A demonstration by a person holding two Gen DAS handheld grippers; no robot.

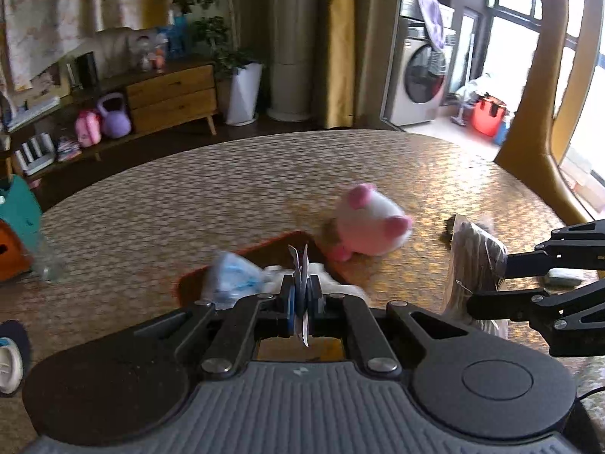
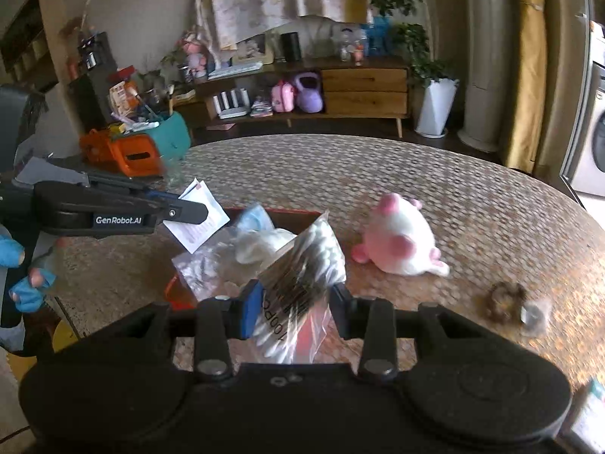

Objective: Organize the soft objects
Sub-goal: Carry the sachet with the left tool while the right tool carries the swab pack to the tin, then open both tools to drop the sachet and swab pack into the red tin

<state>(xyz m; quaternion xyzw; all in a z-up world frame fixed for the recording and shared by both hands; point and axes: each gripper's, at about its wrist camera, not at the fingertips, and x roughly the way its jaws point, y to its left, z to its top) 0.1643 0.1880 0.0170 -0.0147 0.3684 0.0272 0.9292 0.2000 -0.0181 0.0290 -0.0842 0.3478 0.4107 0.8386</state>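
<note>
The left gripper pinches a paper packet; the right gripper clamps a swab bag. The tray, perhaps orange-rimmed, lies just beyond both jaws, nearer the left.

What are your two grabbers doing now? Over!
Left gripper shut on flat white packet. Right gripper shut on cotton-swab bag. Pink plush lies on table, nothing blocking.

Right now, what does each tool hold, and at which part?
The left tool pinches a flat white packet at its edge. The right tool clamps a clear bag of cotton swabs across its lower end.
</note>
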